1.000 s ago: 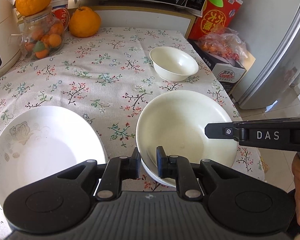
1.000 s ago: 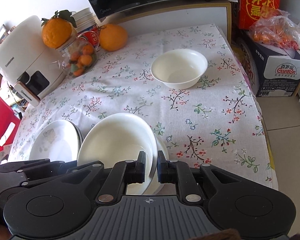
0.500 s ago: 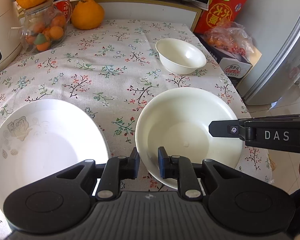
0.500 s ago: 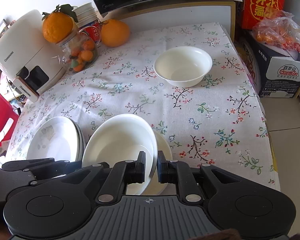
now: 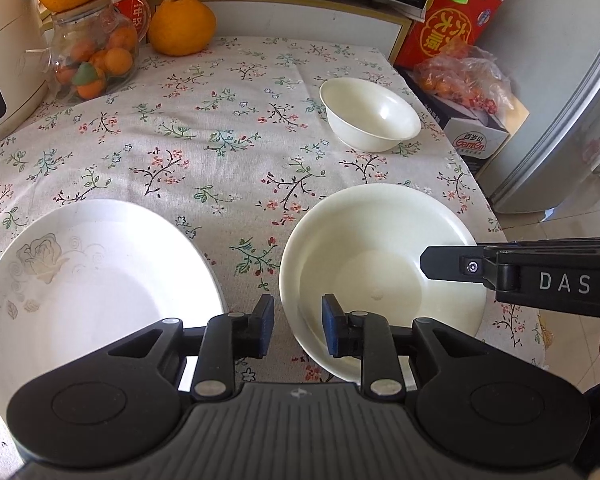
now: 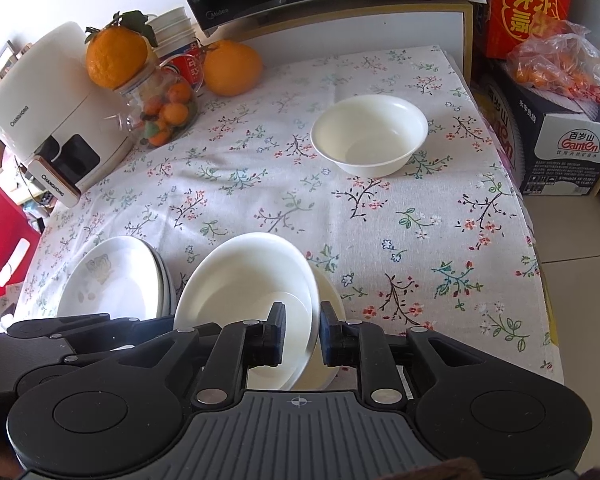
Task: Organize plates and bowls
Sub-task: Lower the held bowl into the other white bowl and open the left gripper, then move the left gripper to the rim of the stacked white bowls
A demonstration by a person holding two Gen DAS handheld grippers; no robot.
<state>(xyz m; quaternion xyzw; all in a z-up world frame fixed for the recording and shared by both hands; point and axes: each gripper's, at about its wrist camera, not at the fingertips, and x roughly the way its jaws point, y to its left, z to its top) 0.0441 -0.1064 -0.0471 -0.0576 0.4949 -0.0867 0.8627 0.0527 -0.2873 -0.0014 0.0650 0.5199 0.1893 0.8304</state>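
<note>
Jaws on both tools have just been opening and now stand slightly apart; the left gripper (image 5: 296, 330) straddles the near-left rim of the large white bowl (image 5: 380, 280), pads clear of it; the right gripper (image 6: 302, 334) straddles the right rim of the same bowl, with a narrow gap showing at each pad, so neither grip appears to bear on it.

The large bowl sits nested on a second dish (image 6: 332, 312), whose cream edge shows just beyond its right rim; whether that is a bowl or a plate cannot be told from this angle.

Just beside this pile, to its left, stands the stack of plates (image 6: 112, 280), the top one printed with a faint rose; at least two rims are visible.

The small bowl (image 6: 370, 134) stands alone, well apart, toward the far side of the flowered tablecloth (image 6: 420, 248).

Judgement: plates are gathered; one bowl has been set down and released; the small bowl is left to collect, roughly two-thirds done.
</note>
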